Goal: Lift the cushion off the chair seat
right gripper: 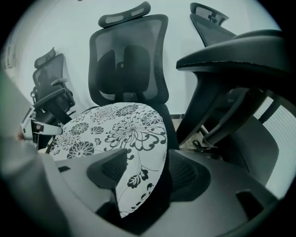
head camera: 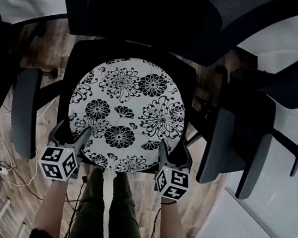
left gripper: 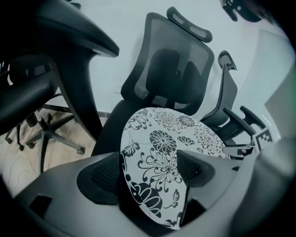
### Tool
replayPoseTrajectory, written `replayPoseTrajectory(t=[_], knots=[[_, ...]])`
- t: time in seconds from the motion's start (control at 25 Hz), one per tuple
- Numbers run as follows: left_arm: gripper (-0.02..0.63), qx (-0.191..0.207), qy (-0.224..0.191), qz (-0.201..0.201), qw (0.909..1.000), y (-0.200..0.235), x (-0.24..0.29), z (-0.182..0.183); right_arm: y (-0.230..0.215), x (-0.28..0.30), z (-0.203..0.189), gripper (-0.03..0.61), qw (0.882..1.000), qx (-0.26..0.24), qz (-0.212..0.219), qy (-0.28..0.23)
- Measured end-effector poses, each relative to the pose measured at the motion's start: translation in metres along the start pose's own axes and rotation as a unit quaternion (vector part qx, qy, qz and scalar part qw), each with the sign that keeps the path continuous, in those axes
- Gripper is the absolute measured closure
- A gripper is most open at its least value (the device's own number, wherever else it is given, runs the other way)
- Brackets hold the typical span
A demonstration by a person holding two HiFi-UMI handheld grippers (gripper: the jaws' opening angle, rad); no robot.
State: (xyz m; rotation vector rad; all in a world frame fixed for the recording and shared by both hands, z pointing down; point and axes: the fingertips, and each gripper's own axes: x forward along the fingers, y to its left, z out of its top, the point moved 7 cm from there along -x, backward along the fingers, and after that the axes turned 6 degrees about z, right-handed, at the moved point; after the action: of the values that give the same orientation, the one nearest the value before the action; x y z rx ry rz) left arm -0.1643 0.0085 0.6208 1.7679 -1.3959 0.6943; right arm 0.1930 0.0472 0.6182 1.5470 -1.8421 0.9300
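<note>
Left gripper and right gripper, jaws spread, straddle the cushion at the chair seat's front edge. It looks light and floppy, and its rim seems the best hold.

Extends the bare left forearm and bare right forearm forward and steeply down, side by side. Holds the left dark grey two-jaw tool with marker cube jaws spread wide, astride the rim of a round black-and-white floral cushion, not clamped. Holds the right dark grey two-jaw tool likewise, jaws wide, rim between.
</note>
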Motion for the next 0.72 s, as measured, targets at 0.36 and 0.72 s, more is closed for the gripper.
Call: replayPoseTrajectory(t=[0.36,0.72], knots=[[0.238,-0.023,0.016,-0.001,0.9996,-0.001,0.009,-0.011,0.001,0.008,-0.014,0.307,0.999,0.019,0.002,0.026],[0.437,-0.020,0.029,0.000,0.9994,0.003,0.009,-0.008,0.006,0.010,-0.012,0.324,0.999,0.004,0.025,0.033]])
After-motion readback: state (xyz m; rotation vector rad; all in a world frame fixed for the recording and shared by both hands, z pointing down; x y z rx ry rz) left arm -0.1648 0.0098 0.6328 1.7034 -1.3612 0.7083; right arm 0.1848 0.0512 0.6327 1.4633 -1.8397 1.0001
